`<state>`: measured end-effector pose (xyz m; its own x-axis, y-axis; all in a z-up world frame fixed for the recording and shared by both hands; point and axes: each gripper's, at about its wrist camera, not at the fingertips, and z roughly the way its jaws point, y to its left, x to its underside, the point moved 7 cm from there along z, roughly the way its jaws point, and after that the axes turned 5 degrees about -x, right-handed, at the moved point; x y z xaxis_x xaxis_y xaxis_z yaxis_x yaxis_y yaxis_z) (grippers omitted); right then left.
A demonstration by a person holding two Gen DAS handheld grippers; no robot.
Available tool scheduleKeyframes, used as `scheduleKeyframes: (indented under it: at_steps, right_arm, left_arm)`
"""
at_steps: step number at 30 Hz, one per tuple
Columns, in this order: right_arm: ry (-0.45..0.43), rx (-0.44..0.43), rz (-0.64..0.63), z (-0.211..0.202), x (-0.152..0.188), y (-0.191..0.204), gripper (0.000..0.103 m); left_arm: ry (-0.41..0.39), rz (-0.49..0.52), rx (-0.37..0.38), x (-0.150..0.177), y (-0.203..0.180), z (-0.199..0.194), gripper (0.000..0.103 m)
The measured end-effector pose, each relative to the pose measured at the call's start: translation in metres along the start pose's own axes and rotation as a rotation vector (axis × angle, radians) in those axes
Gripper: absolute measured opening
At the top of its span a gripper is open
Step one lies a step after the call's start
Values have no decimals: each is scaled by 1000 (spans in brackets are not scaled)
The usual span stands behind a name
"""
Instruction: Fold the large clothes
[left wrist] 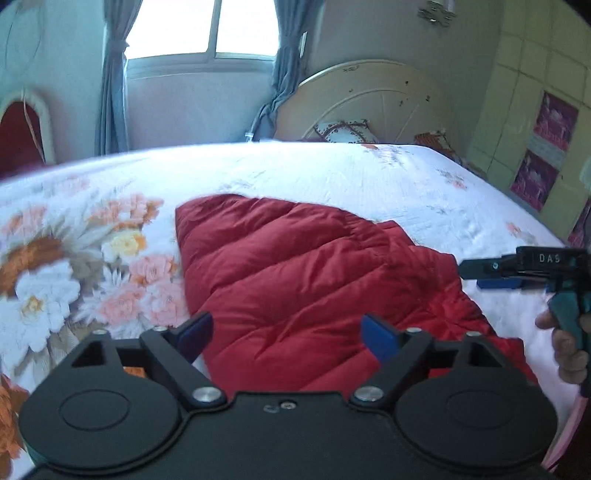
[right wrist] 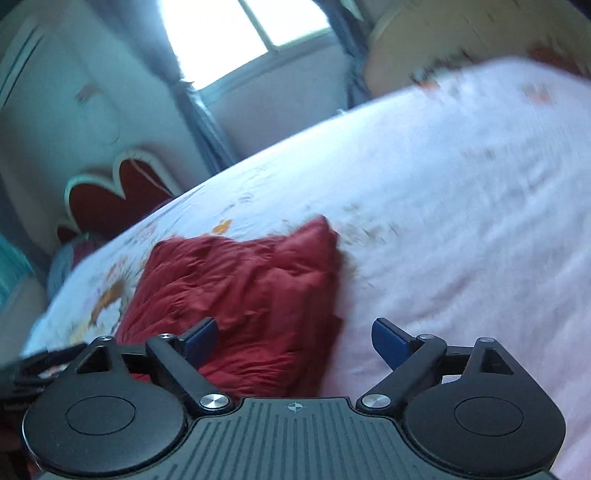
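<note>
White cotton printed with orange and pink flowers covers the bed (left wrist: 332,177), the big blooms bunched at its left end and only small sprigs farther right. Behind it, from the left: a red heart-shaped cushion (right wrist: 110,195) edged in white, grey-blue curtains (left wrist: 110,81) framing a bright window (left wrist: 207,26), a cream curved headboard (left wrist: 369,96) with a patterned pillow (left wrist: 343,131) against it, and pale cupboard doors (left wrist: 524,110) carrying pink posters.

The left tongs (left wrist: 286,334) angle down over the near edge of the bed, blue pads spread wide with nothing between them. The right tongs (right wrist: 295,338) tilt down likewise, open and empty; in the left wrist view they jut in from the right edge, with a hand (left wrist: 569,350) wrapped round the teal grip.

The red quilted jacket (left wrist: 295,280) lies flat on the bedspread near the front edge, free of both tools. Its puffy stitched panels form a rough wedge, narrow end towards the window, with a brighter red layer showing along its right side. The right wrist view is motion-blurred.
</note>
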<state>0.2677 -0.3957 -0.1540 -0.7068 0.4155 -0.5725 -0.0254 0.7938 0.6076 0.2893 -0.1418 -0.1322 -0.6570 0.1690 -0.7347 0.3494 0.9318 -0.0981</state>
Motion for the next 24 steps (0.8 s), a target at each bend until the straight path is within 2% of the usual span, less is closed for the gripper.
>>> scheduleKeyframes:
  at_steps: [2, 5, 7, 10, 12, 14, 19, 22, 24]
  right_arm:
    - [9, -77, 94, 7, -4, -14, 89]
    - [23, -141, 167, 18, -3, -29, 88]
    - [47, -136, 172, 27, 1, -34, 88]
    - [61, -154, 157, 34, 3, -31, 82]
    - [82, -171, 155, 40, 3, -28, 71]
    - [103, -179, 144, 45, 4, -25, 67]
    - [114, -186, 137, 51, 5, -24, 67]
    - [115, -195, 142, 52, 4, -23, 67]
    - [134, -222, 147, 58, 4, -21, 41]
  left_arm:
    - [21, -65, 39, 1, 8, 7, 77]
    - [33, -134, 76, 3, 16, 16, 77]
    - [45, -158, 83, 5, 18, 21, 80]
    - [65, -162, 65, 8, 22, 28, 84]
    - [78, -174, 63, 10, 24, 32, 85]
    - [90, -203, 69, 13, 28, 36, 86]
    - [111, -272, 98, 22, 35, 42, 88]
    - [118, -309, 119, 25, 37, 44, 86]
    - [115, -323, 141, 25, 36, 43, 81]
